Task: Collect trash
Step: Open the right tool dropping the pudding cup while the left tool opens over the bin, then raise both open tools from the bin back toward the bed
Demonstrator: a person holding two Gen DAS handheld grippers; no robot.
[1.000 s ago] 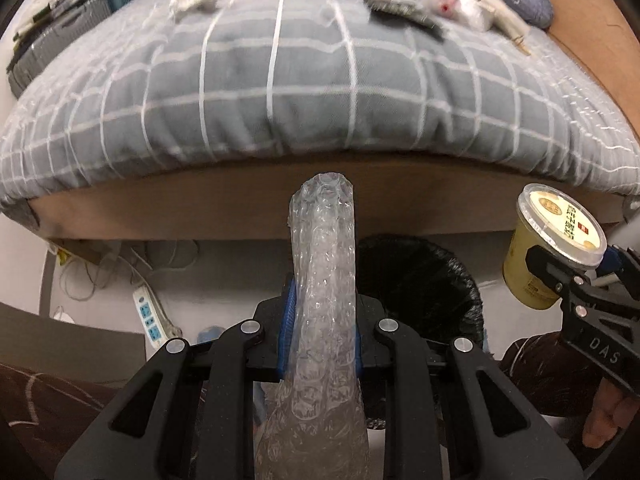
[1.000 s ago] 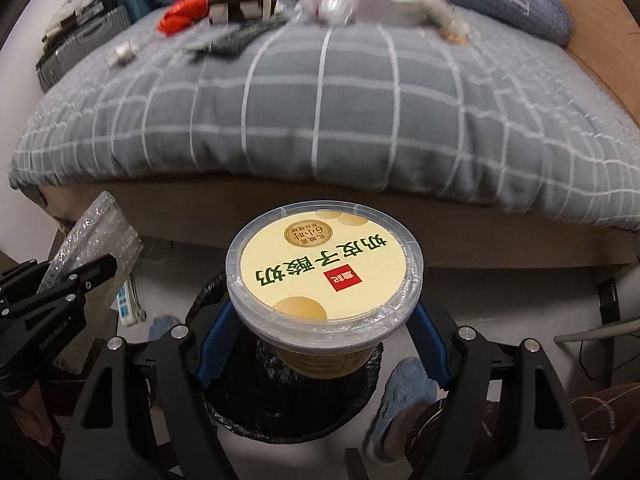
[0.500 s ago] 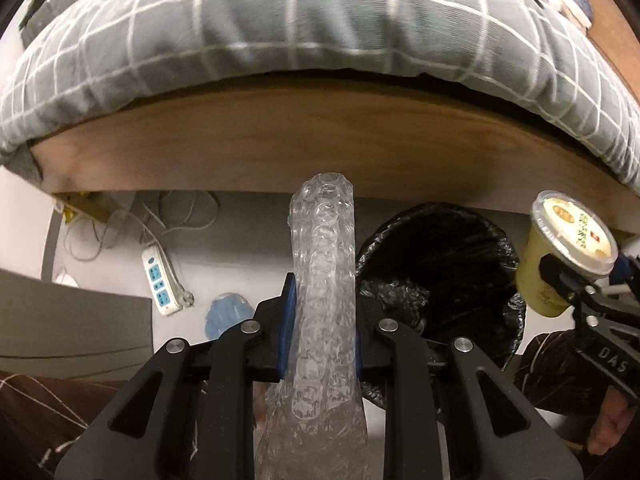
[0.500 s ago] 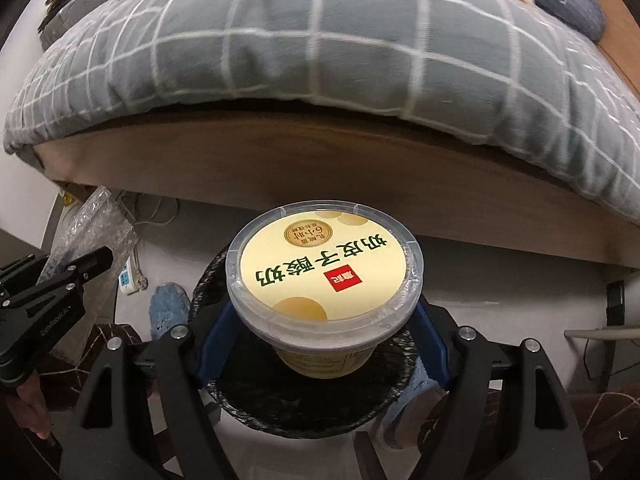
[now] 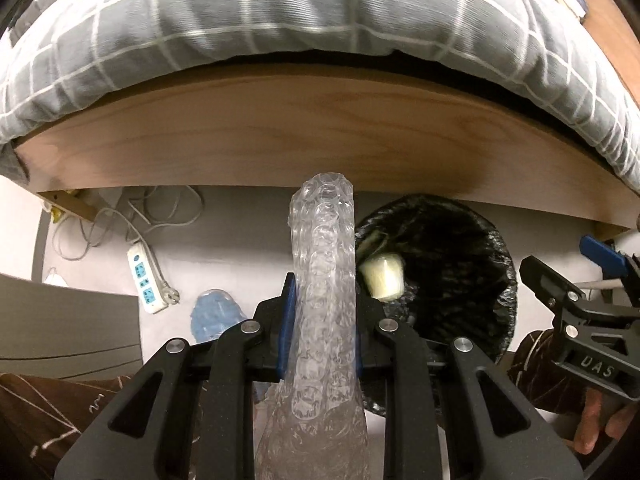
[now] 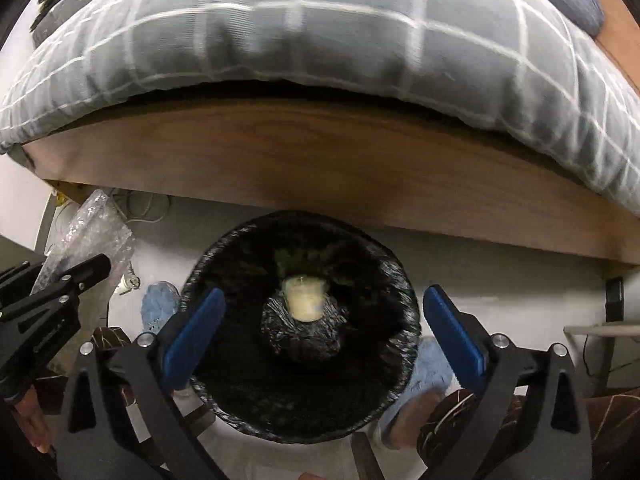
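Yogurt cup (image 6: 303,298) has dropped out of the right tongs (image 6: 320,336), whose jaws just opened wide; it's now in the bin (image 6: 402,280) directly below them. Left tongs (image 5: 322,320) clamp the bubble wrap (image 5: 324,280), beside the bin, next to go.

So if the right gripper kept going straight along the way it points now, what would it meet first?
The right gripper, open with nothing between its fingers, points into the black-lined trash bin. First in line looks like the yogurt cup inside the bin, though depth is hard to judge.
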